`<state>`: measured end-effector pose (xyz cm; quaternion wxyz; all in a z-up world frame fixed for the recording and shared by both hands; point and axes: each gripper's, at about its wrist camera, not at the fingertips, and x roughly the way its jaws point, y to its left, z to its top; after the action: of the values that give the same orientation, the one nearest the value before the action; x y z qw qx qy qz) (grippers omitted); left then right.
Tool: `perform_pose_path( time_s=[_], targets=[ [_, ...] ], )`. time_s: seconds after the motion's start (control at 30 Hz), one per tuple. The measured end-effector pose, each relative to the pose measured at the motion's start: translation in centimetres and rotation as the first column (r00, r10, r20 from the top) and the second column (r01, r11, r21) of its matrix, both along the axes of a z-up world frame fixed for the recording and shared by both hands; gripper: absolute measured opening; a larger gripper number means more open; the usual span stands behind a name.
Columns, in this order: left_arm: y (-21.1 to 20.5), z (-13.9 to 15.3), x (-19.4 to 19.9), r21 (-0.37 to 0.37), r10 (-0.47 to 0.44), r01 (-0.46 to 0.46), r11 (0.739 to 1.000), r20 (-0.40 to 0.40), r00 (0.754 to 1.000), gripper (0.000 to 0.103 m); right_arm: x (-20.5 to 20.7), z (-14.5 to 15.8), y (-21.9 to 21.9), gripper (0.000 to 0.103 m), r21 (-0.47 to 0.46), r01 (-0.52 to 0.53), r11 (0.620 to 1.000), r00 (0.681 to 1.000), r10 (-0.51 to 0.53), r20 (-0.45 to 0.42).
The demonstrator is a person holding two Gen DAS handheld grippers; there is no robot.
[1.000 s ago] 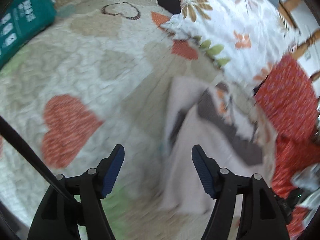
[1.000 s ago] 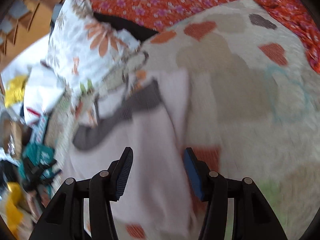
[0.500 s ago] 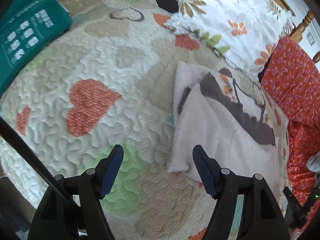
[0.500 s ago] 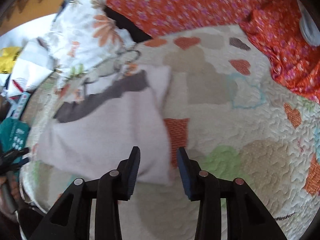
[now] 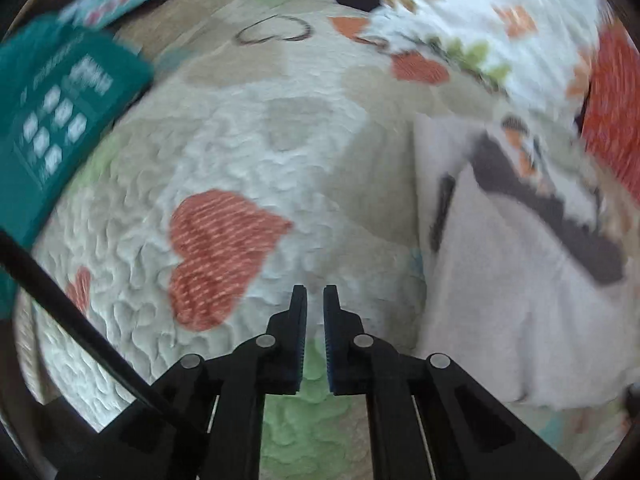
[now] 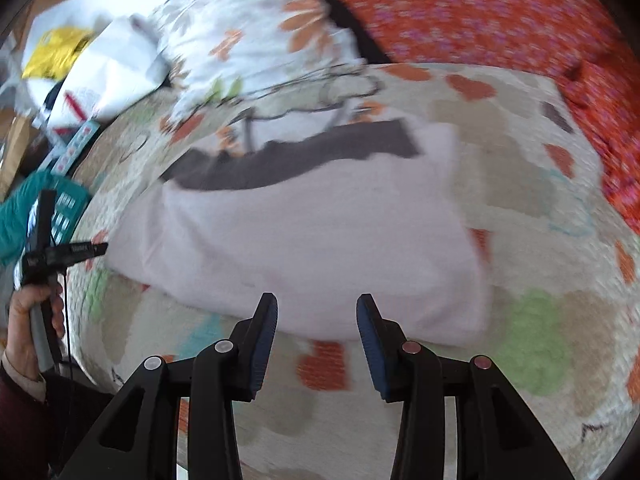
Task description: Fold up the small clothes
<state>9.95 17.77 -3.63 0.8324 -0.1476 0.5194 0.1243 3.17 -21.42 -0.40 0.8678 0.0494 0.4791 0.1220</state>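
Two grippers hang over a quilt (image 5: 248,128) patterned with hearts. The left gripper (image 5: 315,296) has its jaws drawn narrow, almost touching, with nothing between them, above bare quilt beside a red heart (image 5: 216,252). The right gripper (image 6: 317,306) has its jaws wide and empty, just short of the near edge of the garment (image 6: 304,240). That pale pink garment with a dark grey band lies folded flat on the quilt, right of the left gripper. A floral pillow (image 6: 248,28) and a red cloth (image 6: 480,12) lie beyond it.
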Motion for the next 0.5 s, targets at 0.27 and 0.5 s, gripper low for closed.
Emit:
perform_pose_path(
  time_s=[0.27,0.5],
  targets=[
    [6.0,3.0,-3.8,-0.172,0.174,-0.149,0.974,0.136,0.975,0.044,3.6,-1.0,15.1,0.046,0.014,-0.261,0.965,0.965,0.261,0.008],
    [8.9,4.7,-5.9,-0.221,0.292,-0.246,0.944,0.208,0.933,0.047,6.7,-2.2,27.0,0.057,-0.038,-0.381,0.924,0.924,0.382,0.000]
  ],
)
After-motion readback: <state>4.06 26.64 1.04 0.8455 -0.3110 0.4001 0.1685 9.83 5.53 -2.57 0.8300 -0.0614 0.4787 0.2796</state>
